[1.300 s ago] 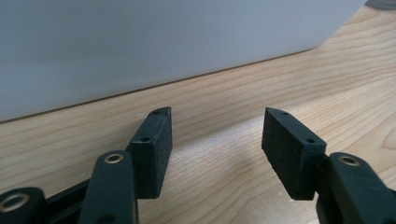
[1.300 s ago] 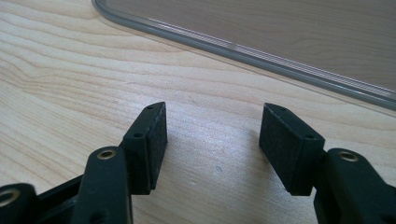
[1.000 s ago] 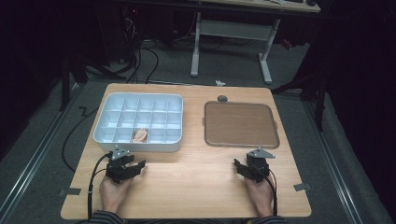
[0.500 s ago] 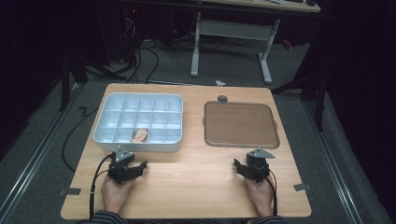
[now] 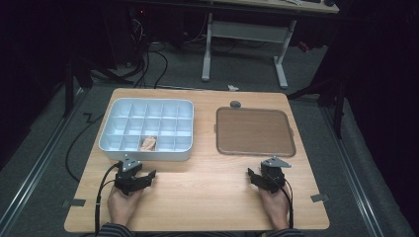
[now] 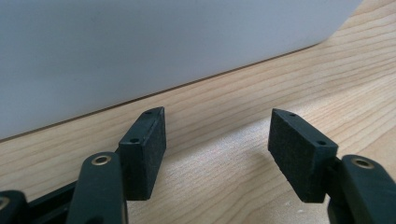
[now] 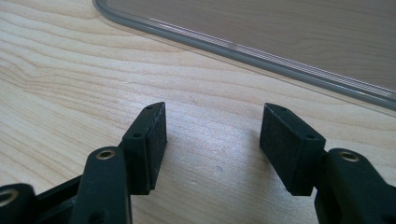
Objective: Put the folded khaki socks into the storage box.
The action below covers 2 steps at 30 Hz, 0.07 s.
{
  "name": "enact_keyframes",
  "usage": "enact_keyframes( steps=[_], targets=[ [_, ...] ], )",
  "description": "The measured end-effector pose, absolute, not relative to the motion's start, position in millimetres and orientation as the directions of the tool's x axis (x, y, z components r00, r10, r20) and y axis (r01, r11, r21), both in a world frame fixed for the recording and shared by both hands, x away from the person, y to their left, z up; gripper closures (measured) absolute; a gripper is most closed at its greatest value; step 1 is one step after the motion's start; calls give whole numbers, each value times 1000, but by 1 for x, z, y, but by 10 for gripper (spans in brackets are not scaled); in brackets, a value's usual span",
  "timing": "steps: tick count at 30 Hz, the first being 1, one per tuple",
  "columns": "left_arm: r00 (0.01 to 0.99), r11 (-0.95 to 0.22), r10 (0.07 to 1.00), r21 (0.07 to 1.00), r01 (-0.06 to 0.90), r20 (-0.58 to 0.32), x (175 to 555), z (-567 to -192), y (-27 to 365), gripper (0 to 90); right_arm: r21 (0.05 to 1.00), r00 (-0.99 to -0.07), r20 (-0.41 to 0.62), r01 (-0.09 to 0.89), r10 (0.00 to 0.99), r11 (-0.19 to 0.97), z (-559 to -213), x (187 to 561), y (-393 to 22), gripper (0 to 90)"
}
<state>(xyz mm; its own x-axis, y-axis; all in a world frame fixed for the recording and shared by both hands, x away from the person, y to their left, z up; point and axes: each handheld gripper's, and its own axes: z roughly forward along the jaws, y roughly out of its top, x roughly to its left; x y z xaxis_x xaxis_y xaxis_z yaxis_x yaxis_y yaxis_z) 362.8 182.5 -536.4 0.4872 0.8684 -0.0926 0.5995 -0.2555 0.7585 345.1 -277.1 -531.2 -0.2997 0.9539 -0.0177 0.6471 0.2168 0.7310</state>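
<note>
Both tongs rest on the tabletop [image 5: 207, 192] in the lower part of the high view, each released with nothing between its black pads. The left tongs [image 5: 143, 178] have just been opening wider, and in the left gripper view the left tongs [image 6: 217, 140] frame bare wood just short of the white wall of the compartment box [image 6: 140, 51]. The right tongs [image 7: 212, 140] likewise stand apart over bare wood, near the clear rim of the brown tray [image 7: 261, 51].

The small pinkish piece [image 5: 148, 143] lies in a bottom-row cell of the compartment box [image 5: 116, 146], left of centre in the high view and just above the left tongs. It seems the likeliest target. To take it well, the left tongs should rise above the box wall first, then come straight down into that cell with the pads lined up along the cell's free direction, since the dividers leave little slack.

The brown tray [image 5: 286, 148] at centre right is bare and offers a broad landing place. Open wood runs between box and tray, while the right tongs [image 5: 259, 177] sit clear of that path near the lower right edge.
</note>
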Motion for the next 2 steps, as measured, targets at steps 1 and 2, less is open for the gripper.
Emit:
enact_keyframes(
  steps=[1, 2],
  targets=[
    [487, -255, 868, 759, 600, -93, 363, -536, 182, 377, 731, -300, -18, 647, 954, 217, -531, 345, -277, 415],
    [487, -255, 868, 759, 599, -93, 363, -536, 182, 377, 731, -300, -18, 647, 954, 217, -531, 345, -277, 414]
  ],
)
